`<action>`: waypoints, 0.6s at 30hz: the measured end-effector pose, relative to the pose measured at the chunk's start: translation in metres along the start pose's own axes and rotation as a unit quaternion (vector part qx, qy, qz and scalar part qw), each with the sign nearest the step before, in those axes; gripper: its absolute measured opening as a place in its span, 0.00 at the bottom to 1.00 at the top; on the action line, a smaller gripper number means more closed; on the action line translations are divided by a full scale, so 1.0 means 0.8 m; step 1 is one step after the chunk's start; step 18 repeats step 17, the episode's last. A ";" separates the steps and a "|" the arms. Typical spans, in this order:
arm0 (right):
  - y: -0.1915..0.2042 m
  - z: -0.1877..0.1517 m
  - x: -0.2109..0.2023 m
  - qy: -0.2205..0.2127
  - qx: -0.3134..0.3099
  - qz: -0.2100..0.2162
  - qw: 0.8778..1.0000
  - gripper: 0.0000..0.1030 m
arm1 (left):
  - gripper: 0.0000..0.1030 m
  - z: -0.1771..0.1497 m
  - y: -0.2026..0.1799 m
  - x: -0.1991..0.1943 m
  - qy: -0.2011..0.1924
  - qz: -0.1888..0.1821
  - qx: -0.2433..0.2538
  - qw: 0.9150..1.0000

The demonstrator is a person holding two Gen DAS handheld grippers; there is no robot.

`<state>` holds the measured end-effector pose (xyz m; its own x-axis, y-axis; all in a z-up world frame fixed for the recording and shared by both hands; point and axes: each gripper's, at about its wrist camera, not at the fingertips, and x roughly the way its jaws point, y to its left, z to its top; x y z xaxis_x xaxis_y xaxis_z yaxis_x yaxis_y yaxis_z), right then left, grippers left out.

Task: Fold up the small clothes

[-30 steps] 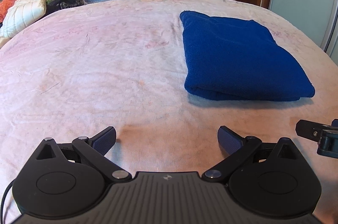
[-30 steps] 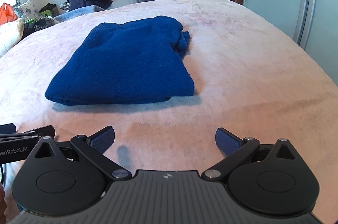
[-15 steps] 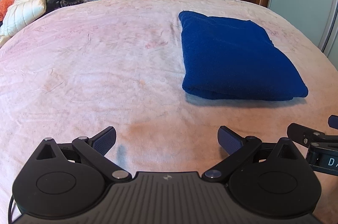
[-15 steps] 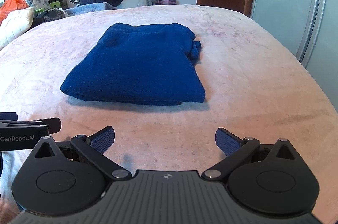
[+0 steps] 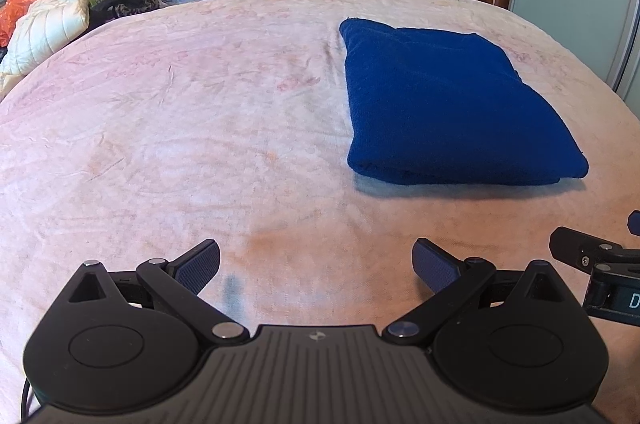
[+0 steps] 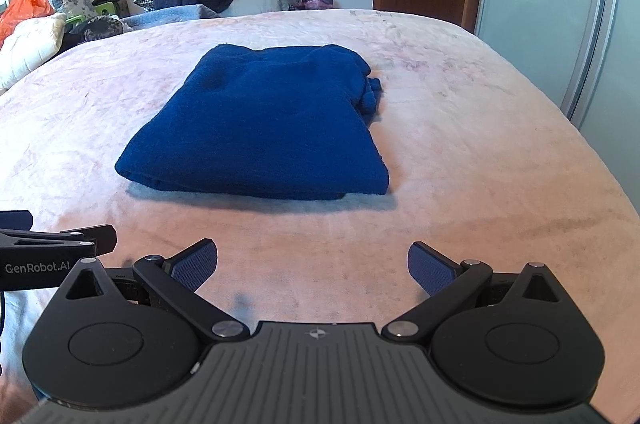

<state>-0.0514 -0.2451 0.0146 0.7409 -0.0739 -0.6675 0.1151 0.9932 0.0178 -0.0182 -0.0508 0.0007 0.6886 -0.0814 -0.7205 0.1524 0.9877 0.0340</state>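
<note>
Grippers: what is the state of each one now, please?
Left gripper: open, holding nothing.
Right gripper: open, holding nothing.

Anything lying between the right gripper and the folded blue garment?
Nothing: in the right wrist view only bare pink bedspread separates the open right gripper from the blue garment.

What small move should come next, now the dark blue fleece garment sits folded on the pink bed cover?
Probably hold both grippers back and leave it. The dark blue fleece garment already lies as a flat, squared stack on the pink bed cover, and the left gripper and right gripper are open, empty and clear of it.
</note>
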 end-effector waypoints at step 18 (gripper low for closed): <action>0.000 -0.001 0.003 0.003 0.002 0.006 1.000 0.99 | 1.00 -0.001 -0.001 0.003 0.000 0.002 0.007 1.000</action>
